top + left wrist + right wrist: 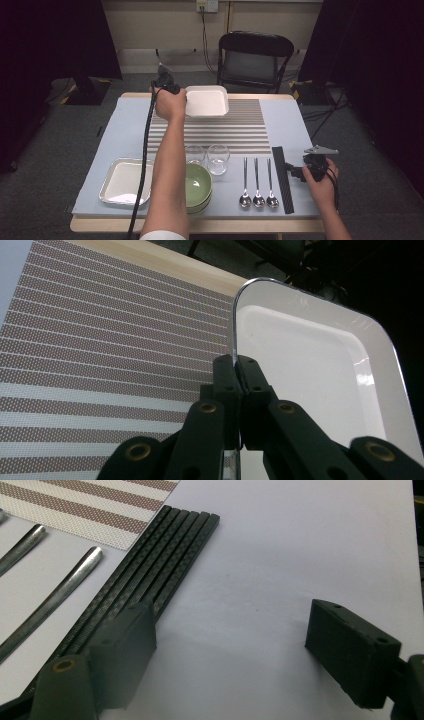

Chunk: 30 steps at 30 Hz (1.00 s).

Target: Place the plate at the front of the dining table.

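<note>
While left gripper clamps the rim of white square plate above striped mat, right gripper rests wide apart beside black chopsticks.

three spoons, glasses, green bowls, chopsticks.

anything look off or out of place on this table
Nothing looks spilled or damaged. The one thing off its resting place is the white square plate, held by its rim in the left gripper above the striped placemat. The spoons, glasses and black chopsticks sit neatly.
</note>
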Available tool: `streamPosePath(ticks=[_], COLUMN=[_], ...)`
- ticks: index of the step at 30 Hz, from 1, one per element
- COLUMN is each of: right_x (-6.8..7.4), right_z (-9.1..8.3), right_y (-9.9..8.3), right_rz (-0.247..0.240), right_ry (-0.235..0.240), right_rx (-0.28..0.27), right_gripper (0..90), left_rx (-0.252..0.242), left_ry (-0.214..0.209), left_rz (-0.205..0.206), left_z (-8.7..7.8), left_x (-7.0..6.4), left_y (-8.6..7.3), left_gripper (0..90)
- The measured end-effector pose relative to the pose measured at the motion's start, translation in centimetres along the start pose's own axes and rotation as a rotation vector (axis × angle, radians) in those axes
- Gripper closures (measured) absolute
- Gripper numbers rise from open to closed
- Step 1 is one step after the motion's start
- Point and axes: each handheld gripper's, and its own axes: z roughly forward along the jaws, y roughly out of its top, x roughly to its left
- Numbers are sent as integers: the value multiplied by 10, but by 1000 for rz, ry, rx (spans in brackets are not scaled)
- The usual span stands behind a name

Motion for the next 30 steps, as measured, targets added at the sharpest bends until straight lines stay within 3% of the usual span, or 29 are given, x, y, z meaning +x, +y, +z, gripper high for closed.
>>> streamPosePath(ticks=[3,5,6,9,11,21,30], right_x=[0,0,0,0,0,0,0], right_z=[0,0,0,0,0,0,0], right_y=[0,0,0,0,0,0,0], right_rz=[-1,-1,0,-1,-1,0,-1], right_ry=[0,0,0,0,0,0,-1], right_rx=[-1,-1,0,-1,-1,-1,0], right_gripper=[194,194,194,194,194,194,194], left_rx=[-10,7,-10,-9,4,-6,6], left_ry=[5,6,9,12,10,8,15], left_rz=[-8,16,-6,0,26,-7,5], left_z=[0,-1,0,1,2,11,16], left_x=[1,4,3,3,4,1,2], left_y=[1,2,2,2,2,0,-2], left_gripper=[887,887,887,887,887,885,885])
